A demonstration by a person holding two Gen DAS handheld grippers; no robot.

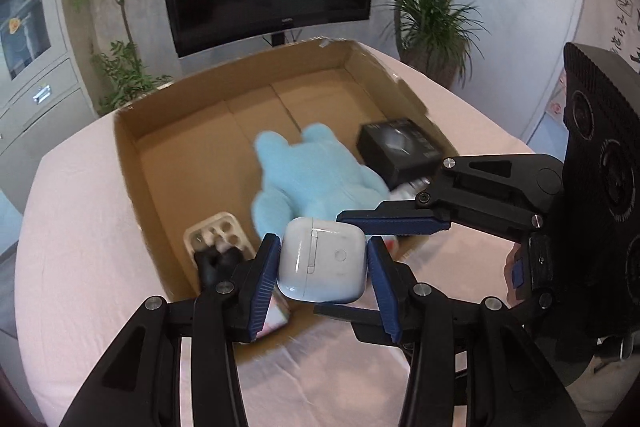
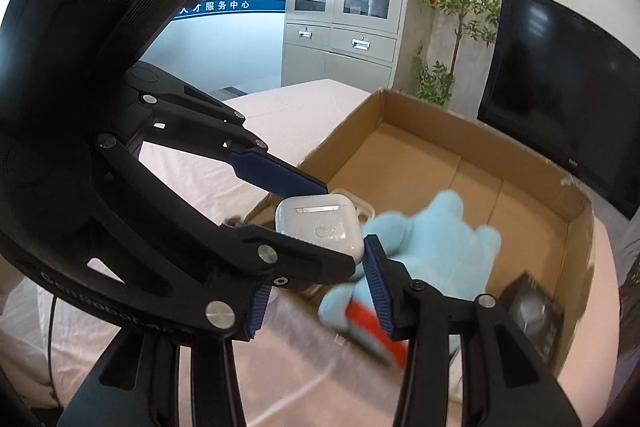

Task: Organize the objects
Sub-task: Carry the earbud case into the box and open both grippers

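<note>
Glossy plastic earbud case (image 1: 322,259) — matt cardboard box (image 1: 180,131).

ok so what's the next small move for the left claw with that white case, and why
Probably carry it a little forward over the cardboard box and lower it. The left claw grips the white earbud case above the box's near edge, and the floor left of the blue plush toy looks bare.

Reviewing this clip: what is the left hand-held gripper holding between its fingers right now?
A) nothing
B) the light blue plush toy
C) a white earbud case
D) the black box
C: the left hand-held gripper has its blue pads pressed on both sides of the white earbud case, held above the near edge of the cardboard box.
</note>
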